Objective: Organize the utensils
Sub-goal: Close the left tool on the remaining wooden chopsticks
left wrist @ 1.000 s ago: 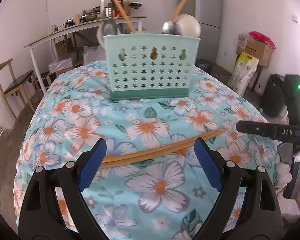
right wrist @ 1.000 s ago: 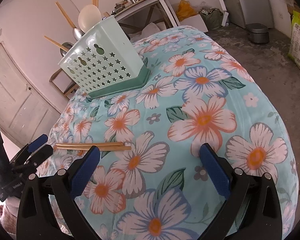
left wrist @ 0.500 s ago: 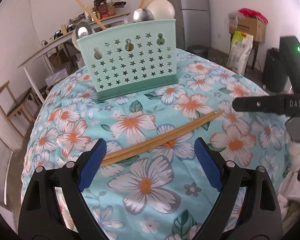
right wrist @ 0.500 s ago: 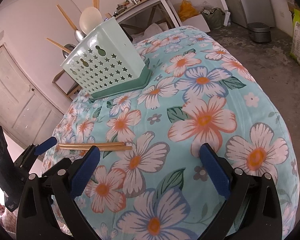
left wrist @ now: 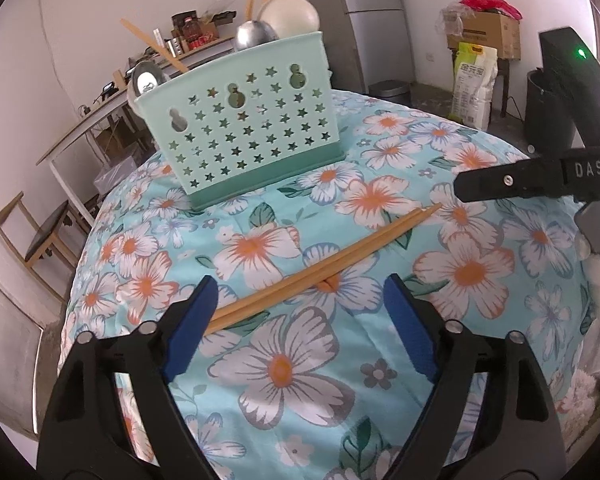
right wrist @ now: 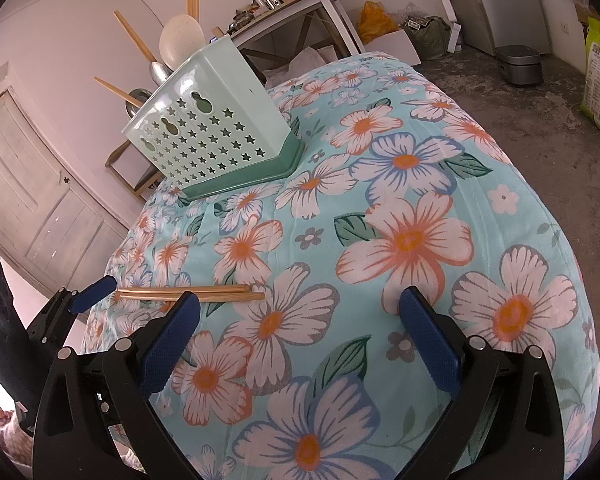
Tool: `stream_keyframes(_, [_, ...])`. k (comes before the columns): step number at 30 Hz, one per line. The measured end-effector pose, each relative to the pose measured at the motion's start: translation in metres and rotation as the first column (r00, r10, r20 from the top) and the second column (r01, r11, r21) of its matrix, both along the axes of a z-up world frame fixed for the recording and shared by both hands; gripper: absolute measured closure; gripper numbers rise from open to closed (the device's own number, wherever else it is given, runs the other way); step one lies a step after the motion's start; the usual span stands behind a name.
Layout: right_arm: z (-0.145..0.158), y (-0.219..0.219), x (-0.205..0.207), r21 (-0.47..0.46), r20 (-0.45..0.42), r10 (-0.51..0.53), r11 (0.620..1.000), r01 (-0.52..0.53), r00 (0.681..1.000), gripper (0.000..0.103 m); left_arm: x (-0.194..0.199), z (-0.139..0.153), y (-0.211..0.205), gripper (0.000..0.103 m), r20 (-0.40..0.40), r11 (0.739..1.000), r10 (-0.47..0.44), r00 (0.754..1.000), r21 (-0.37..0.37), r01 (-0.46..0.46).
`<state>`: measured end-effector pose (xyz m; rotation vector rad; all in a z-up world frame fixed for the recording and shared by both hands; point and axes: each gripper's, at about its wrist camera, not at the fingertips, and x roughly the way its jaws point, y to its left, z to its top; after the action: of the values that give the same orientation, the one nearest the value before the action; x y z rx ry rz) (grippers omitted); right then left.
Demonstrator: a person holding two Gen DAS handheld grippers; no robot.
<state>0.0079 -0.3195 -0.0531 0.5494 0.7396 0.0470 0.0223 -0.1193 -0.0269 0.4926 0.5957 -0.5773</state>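
A pair of wooden chopsticks [left wrist: 320,272] lies on the floral tablecloth [left wrist: 472,272], also in the right wrist view [right wrist: 204,294]. A mint green utensil basket [left wrist: 248,128] with star holes stands behind them, holding spoons, a ladle and more chopsticks; it also shows in the right wrist view [right wrist: 208,140]. My left gripper [left wrist: 296,324] is open, low over the near end of the chopsticks. My right gripper [right wrist: 300,336] is open and empty, just right of the chopsticks' tips. The right gripper's finger [left wrist: 512,180] shows at right in the left wrist view.
A wooden chair [left wrist: 36,232] and a long white desk [left wrist: 100,112] stand behind the table at left. A fridge [left wrist: 372,20], a trash bin [left wrist: 548,108] and a rice sack [left wrist: 474,84] stand at the back right. The cloth drops off at the table's round edge.
My left gripper has moved closer and swung left, so the chopsticks now lie steeper between its fingers. The right gripper has barely moved.
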Motion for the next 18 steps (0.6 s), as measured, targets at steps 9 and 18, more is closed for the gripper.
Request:
stream_keyframes(9, [0.0,0.0,0.0,0.004,0.001,0.0,1.0,0.0,1.0,0.005,-0.016,-0.012,-0.023,0.059,0.043,0.984,-0.135,0.99,0.123,0.129])
stream_keyframes(18, [-0.001,-0.005,-0.001,0.048,0.011,-0.01,0.999,0.009,1.0,0.005,-0.014,-0.028,-0.048,0.081,0.096,0.944,-0.24,0.966,0.256,0.209])
